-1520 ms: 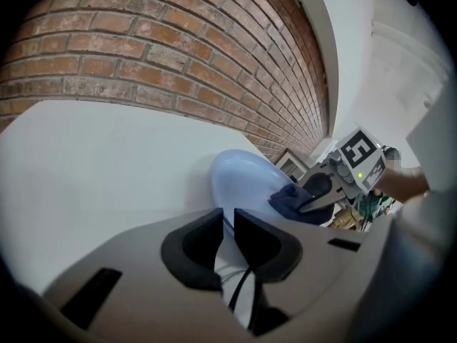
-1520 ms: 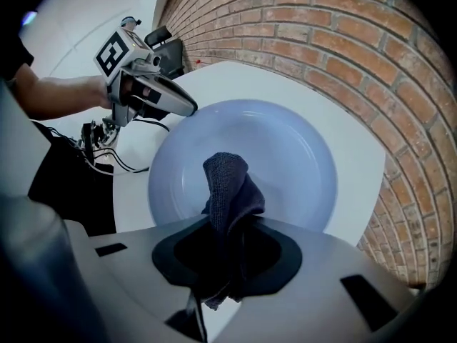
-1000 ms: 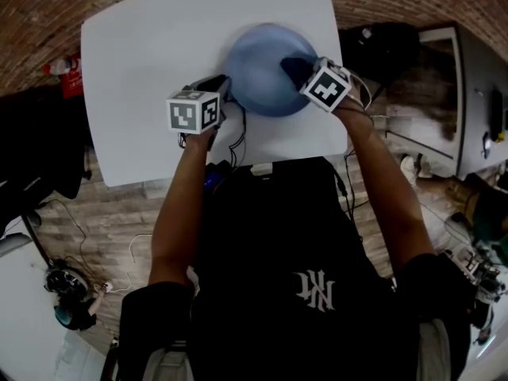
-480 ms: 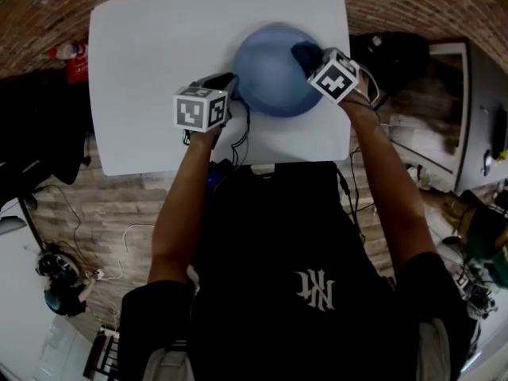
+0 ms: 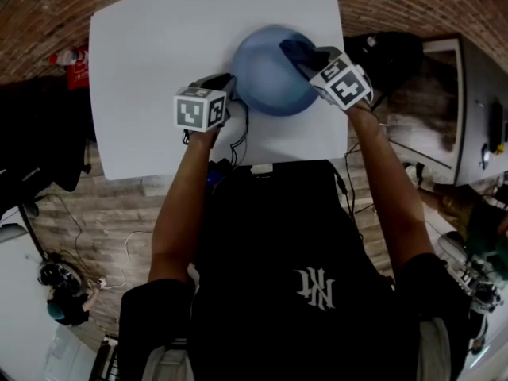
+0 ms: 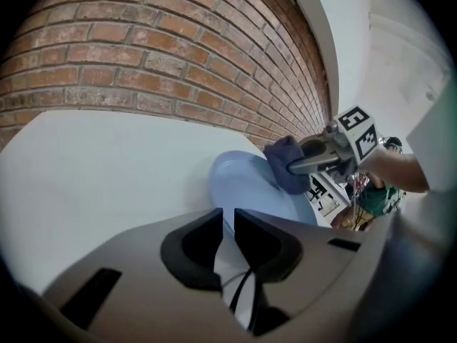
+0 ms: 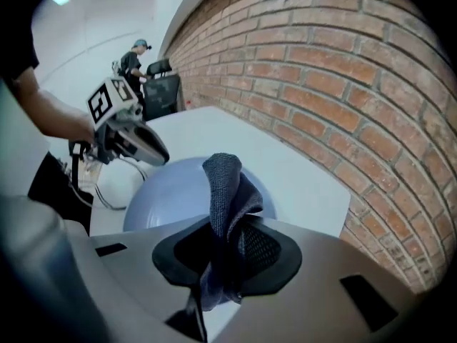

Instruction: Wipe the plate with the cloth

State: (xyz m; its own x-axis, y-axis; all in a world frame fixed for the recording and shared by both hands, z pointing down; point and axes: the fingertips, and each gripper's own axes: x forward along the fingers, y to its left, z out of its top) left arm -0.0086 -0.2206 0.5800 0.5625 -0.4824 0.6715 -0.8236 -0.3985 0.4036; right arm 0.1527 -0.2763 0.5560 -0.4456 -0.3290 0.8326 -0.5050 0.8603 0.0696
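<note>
A round blue plate [image 5: 262, 74] lies on the white table [image 5: 151, 46], toward its right side. My left gripper [image 5: 228, 82] reaches the plate's left rim, and in the left gripper view its jaws [image 6: 228, 221] stand nearly together with the plate [image 6: 250, 188] rim running into the slit. My right gripper [image 5: 311, 59] is shut on a dark blue cloth [image 5: 294, 51], which rests on the plate's far right part. In the right gripper view the cloth [image 7: 225, 184] stands up between the jaws, over the plate [image 7: 168, 188].
A black cable [image 5: 238, 143] trails over the table's near edge. A red object [image 5: 71, 60] lies off the table's left side. Dark furniture [image 5: 393, 50] and a cabinet [image 5: 444, 101] stand to the right. A brick wall [image 6: 143, 56] runs behind the table.
My right gripper has carried the cloth over the plate, from its near right part toward its far right part. The left gripper has stayed at the plate's left rim.
</note>
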